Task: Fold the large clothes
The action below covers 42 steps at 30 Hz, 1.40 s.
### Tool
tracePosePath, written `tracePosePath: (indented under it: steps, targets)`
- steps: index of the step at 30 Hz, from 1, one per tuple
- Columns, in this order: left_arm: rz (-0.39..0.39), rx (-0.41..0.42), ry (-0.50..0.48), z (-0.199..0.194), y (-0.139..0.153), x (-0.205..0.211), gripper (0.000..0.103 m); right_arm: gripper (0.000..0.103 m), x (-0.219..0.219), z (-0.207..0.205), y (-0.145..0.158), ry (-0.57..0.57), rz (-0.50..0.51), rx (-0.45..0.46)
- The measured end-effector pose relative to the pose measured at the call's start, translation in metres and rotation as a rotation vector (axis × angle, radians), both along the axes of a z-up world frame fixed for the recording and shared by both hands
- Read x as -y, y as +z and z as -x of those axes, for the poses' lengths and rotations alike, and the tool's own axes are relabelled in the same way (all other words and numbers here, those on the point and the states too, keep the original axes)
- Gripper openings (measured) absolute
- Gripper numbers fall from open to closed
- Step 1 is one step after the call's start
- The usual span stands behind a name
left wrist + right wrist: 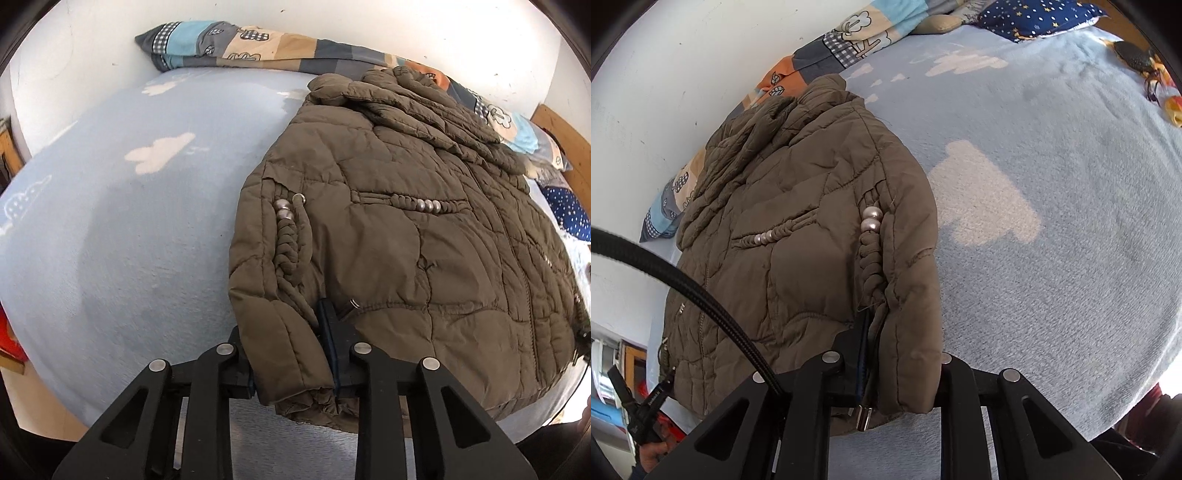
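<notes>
The olive-brown quilted puffer jacket (406,229) lies flat on the pale blue cloud-print fleece blanket (110,240), with the left gripper (293,354) clamped on one bottom corner of it and the right gripper (897,369) clamped on the other. The padded, slick fabric could slip from either narrow pinch as the hem lifts. Uneven pulling would likely skew the fold or drag the jacket across the blanket.

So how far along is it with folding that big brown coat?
Early on. The coat lies flat on the blue blanket, sleeves seemingly tucked in along its sides. The left claw and the right claw each pinch a bottom corner. The body itself is not folded over yet.
</notes>
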<state>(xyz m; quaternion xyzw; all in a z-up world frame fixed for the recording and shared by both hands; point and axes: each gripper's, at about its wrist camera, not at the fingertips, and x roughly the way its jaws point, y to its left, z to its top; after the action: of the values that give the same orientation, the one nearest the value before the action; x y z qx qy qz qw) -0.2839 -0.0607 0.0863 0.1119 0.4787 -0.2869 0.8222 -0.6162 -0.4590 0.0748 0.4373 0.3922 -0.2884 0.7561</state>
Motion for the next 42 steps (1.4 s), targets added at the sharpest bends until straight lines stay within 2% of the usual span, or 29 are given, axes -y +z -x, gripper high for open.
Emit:
tracePosePath:
  steps: [23,42]
  targets:
    - [-0.044,0.062,-0.035,0.007,0.002,0.006,0.024,0.017,-0.01,-0.008,0.007,0.043,0.095,-0.059]
    - [-0.053,0.086,-0.046,0.01,0.004,0.007,0.023,0.017,-0.012,-0.005,0.011,0.046,0.105,-0.056]
